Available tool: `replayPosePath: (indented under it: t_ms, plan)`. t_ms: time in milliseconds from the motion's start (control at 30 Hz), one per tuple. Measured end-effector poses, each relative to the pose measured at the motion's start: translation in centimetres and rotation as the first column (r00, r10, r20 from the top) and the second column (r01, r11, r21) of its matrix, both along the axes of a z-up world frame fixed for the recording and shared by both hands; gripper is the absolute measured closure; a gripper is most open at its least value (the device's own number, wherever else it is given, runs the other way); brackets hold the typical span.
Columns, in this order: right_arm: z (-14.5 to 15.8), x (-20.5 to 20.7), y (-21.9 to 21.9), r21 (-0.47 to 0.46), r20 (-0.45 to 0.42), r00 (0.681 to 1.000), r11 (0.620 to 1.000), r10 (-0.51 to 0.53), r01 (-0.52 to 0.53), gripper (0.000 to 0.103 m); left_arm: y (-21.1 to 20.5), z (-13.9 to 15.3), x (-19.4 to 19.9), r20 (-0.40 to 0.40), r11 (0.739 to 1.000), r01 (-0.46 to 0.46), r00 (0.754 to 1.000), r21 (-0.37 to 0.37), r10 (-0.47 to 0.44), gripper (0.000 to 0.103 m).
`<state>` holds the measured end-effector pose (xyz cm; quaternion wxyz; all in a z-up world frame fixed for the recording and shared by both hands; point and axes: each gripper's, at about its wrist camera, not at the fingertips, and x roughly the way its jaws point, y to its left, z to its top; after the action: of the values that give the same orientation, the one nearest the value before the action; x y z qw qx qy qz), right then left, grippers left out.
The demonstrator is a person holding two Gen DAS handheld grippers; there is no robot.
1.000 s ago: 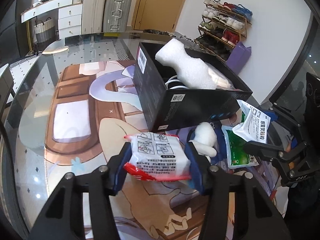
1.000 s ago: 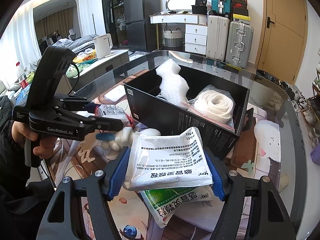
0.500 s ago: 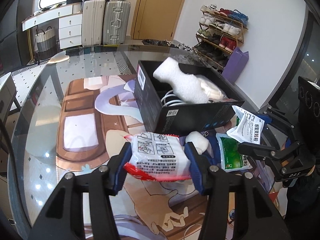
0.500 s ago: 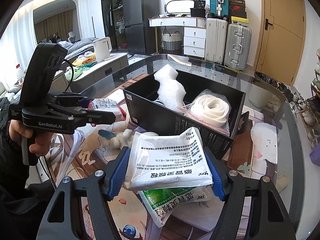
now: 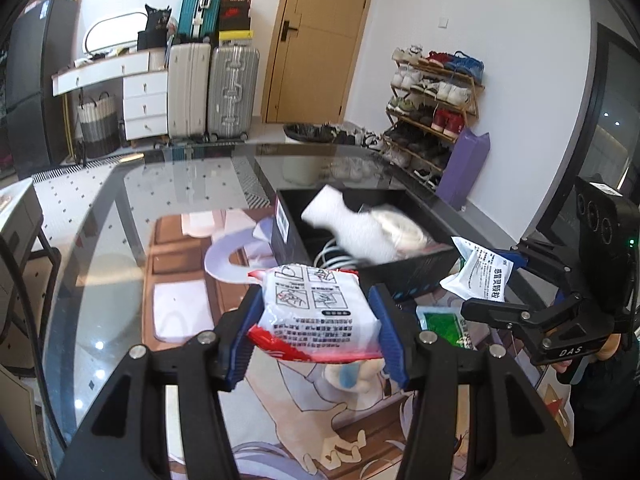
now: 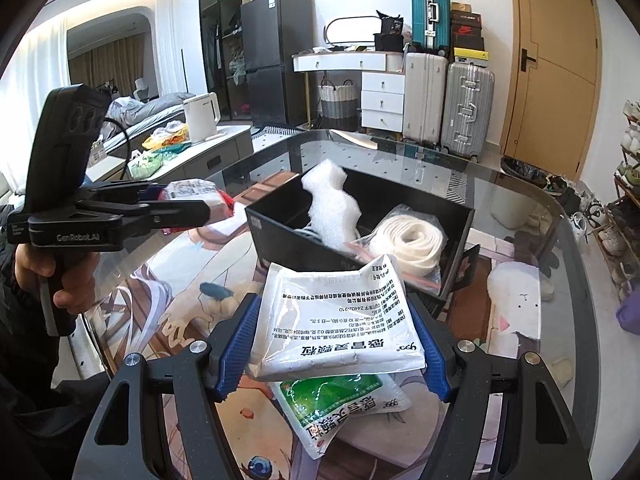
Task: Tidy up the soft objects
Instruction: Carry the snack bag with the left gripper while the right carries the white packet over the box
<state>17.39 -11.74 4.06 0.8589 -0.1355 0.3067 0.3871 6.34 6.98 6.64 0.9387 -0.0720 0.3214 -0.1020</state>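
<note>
My left gripper (image 5: pixel 316 320) had its blue fingers (image 5: pixel 240 336) clamped on either side of a red-and-white packet (image 5: pixel 316 312), which I held in the air above the table (image 5: pixel 100 248), on the near side of the black box (image 5: pixel 400 276). From the right wrist camera that same left gripper (image 6: pixel 188 204) showed side-on at the left, well apart from my right one, with the packet's end poking out past its tips and a hand (image 6: pixel 60 284) wrapped round the handle.

My right gripper (image 6: pixel 336 340) held a white sachet (image 6: pixel 340 320) printed with black text, the fingers (image 6: pixel 236 344) pressed against its two edges. It hung just above a green-and-white sachet (image 6: pixel 344 404) lying flat on the table's illustrated mat (image 6: pixel 180 264).

The black box stood open beyond both grippers. Inside it I could see a piece of white foam (image 6: pixel 332 204) standing up towards the left end and a coil of white cord in a clear bag (image 6: pixel 408 240) towards the right. A small white plush (image 5: pixel 360 376) with a blue patch lay on the mat below the packet, close to the box's near wall.
</note>
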Motion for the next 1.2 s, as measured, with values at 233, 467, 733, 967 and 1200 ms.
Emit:
replayPosePath:
  t_ms: [233, 467, 733, 967, 1200]
  plan:
    - [0.9, 0.6, -0.7, 0.027, 0.014, 0.999, 0.999, -0.033, 0.033, 0.031, -0.6, 1.1, -0.2, 0.035, 0.999, -0.018, 0.999, 0.03, 0.017, 0.05]
    - [2.1, 1.6, -1.0, 0.05, 0.036, 0.996, 0.996, -0.08, 0.078, 0.031, -0.9, 2.2, 1.0, 0.06, 0.999, -0.023, 0.998, 0.025, 0.021, 0.05]
    - [3.6, 3.4, -1.2, 0.064, 0.053, 0.991, 0.991, -0.12, 0.117, 0.031, -1.6, 2.5, 3.2, 0.06, 0.999, -0.019, 0.998, 0.037, 0.017, 0.05]
    - [4.5, 4.4, -0.7, 0.073, 0.086, 0.986, 0.988, -0.139, 0.133, 0.031, -1.8, 2.5, 5.1, 0.062, 0.999, -0.034, 0.998, 0.038, 0.032, 0.05]
    - [4.5, 6.0, -0.4, 0.078, 0.073, 0.985, 0.986, -0.154, 0.148, 0.031, -2.5, 2.0, 6.6, 0.058, 0.998, -0.034, 0.998, 0.054, 0.031, 0.05]
